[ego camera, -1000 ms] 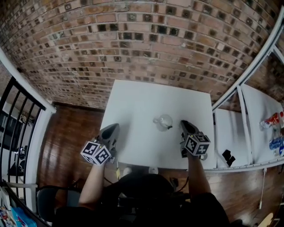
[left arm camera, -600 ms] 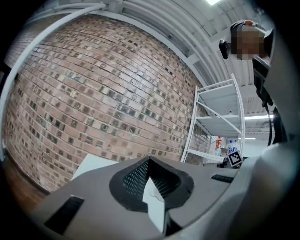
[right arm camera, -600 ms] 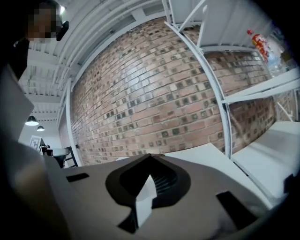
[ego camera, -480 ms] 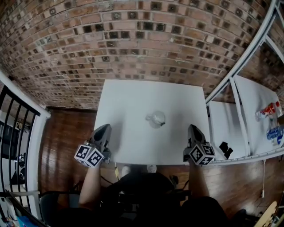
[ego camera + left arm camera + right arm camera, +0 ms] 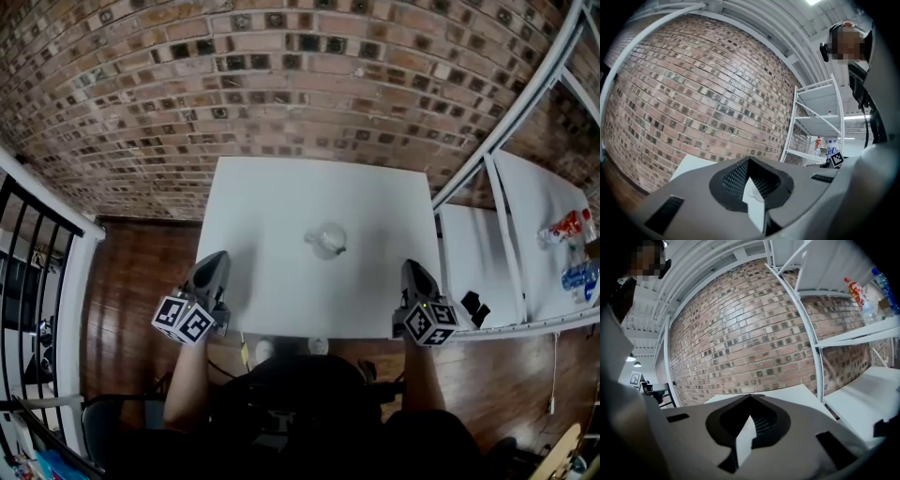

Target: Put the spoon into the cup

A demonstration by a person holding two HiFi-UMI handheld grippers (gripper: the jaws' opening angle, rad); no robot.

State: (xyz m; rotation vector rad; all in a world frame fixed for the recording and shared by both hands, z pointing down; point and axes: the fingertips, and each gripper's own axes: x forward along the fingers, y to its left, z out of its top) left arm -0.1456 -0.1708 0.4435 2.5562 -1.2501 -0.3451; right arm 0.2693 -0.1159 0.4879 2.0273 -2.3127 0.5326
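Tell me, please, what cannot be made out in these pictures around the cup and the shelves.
- Spoon: head view, cup too small to show whether it is inside.
- Cup: both gripper views, hidden behind the left gripper and the right gripper.
- Bottles: head view, labels too small, one cut by the right edge.

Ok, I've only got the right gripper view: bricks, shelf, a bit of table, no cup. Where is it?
Observer: The cup stands near the middle of the white table, ahead and to the left of your right tool.
Operator: And the left tool?
Observer: The left tool sits by the table's near left corner, apart from the cup.
Operator: Holding anything?
Observer: No, its jaws are together on nothing.
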